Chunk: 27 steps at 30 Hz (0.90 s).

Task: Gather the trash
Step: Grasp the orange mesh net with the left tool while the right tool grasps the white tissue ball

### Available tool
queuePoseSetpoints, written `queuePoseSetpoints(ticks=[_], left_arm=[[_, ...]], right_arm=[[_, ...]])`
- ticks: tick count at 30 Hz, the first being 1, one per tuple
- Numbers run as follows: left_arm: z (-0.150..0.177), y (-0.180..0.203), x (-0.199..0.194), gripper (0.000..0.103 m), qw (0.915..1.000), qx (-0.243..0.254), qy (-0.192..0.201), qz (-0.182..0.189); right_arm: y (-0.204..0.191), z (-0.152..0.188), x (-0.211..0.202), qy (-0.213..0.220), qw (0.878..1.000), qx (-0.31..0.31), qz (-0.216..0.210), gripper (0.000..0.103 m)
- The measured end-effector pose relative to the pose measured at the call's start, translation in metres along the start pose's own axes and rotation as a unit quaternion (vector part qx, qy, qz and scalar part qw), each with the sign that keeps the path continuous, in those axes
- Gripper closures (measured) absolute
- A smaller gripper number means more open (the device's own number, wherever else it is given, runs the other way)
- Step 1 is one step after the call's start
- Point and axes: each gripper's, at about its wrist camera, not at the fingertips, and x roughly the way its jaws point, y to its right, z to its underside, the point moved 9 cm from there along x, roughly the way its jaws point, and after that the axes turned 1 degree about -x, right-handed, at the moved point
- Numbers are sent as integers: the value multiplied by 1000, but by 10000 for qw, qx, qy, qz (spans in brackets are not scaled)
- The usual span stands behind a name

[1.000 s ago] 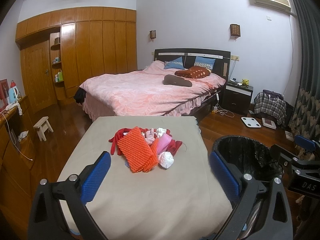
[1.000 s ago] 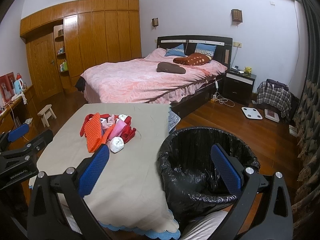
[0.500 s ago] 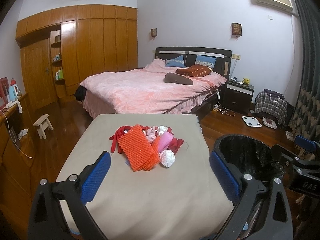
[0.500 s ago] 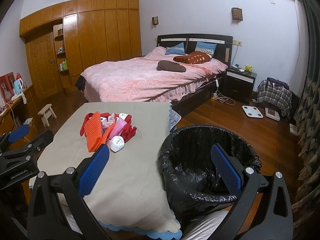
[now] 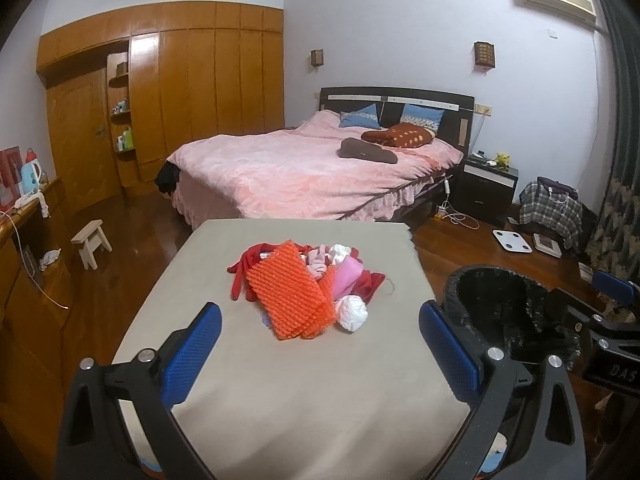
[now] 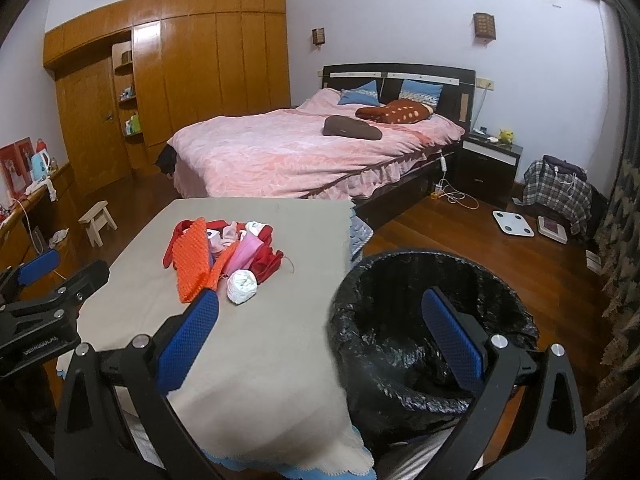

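Bedroom table (image 5: 288, 392) holds a trash pile (image 5: 304, 284) ahead of the wide left tool (image 5: 320, 344); the wide right tool (image 6: 320, 328) hangs by the bin (image 6: 400, 280).

pink bed (image 5: 304, 172), wooden wardrobe (image 5: 176, 100)

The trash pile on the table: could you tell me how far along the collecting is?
Nothing looks done yet: the trash pile, with its orange mesh piece and white wad, sits whole on the table. No trash is visible in the black-lined bin. Nothing is in hand: the left gripper and right gripper are open and empty. All pickups remain.
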Motion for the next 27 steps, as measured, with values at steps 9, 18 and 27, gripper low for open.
queuePoseSetpoints(ticks=[9, 18, 27], left_arm=[[3, -53, 48, 6, 9987, 69, -19, -505], [16, -106, 107, 6, 9975, -302, -165, -618], [34, -127, 150, 13, 9948, -510, -511, -713]], right_arm=[[-29, -17, 60, -43, 9996, -161, -234, 5], [-70, -6, 149, -431, 9973, -390, -451, 10], [-97, 21, 222, -1031, 9919, -501, -545, 26]])
